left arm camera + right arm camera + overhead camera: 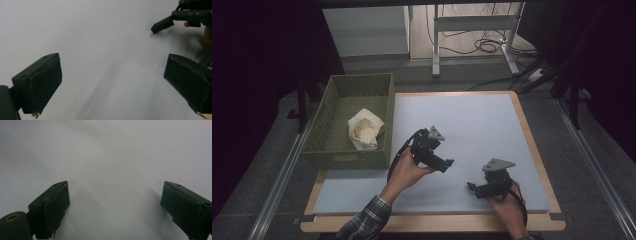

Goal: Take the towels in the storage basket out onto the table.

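Over the pale grey mat (472,120) a person's hands hold two black grippers. My left gripper (446,164) is near the mat's middle front and points right. Its jaws stand wide apart in the left gripper view, so the gripper (112,82) is open with bare mat between them. My right gripper (472,188) is at the front right and points left toward the other one. It is open too (117,207), with nothing between its jaws. One jaw tip of the right gripper (162,24) appears at the top right of the left gripper view.
A green woven basket (329,150) stands at the table's left edge and holds a crumpled cream cloth (365,130). The wooden table rim (532,145) frames the mat. Beyond the table are a desk frame (472,22) and floor cables (487,46).
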Action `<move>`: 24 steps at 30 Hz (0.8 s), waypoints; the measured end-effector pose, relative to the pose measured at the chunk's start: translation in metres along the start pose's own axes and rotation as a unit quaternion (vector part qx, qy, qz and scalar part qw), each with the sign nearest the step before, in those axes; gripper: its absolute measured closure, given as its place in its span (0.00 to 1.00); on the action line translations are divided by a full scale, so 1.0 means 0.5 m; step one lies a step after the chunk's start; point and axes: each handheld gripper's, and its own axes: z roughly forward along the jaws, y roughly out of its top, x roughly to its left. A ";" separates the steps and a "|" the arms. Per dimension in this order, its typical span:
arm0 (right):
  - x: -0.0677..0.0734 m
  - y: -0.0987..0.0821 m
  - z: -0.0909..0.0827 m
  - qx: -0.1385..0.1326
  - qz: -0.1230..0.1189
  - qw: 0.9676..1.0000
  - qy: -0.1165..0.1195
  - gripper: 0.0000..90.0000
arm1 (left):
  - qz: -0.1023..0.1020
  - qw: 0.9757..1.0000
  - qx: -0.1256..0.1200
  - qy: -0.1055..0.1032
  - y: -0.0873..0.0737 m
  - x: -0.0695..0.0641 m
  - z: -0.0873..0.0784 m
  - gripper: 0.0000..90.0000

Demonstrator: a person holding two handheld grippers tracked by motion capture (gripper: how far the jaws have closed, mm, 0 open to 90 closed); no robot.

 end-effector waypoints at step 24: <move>0.000 0.000 0.000 -0.001 0.001 1.000 0.001 0.10 | -0.015 0.999 0.040 0.030 0.085 0.100 -0.039 0.02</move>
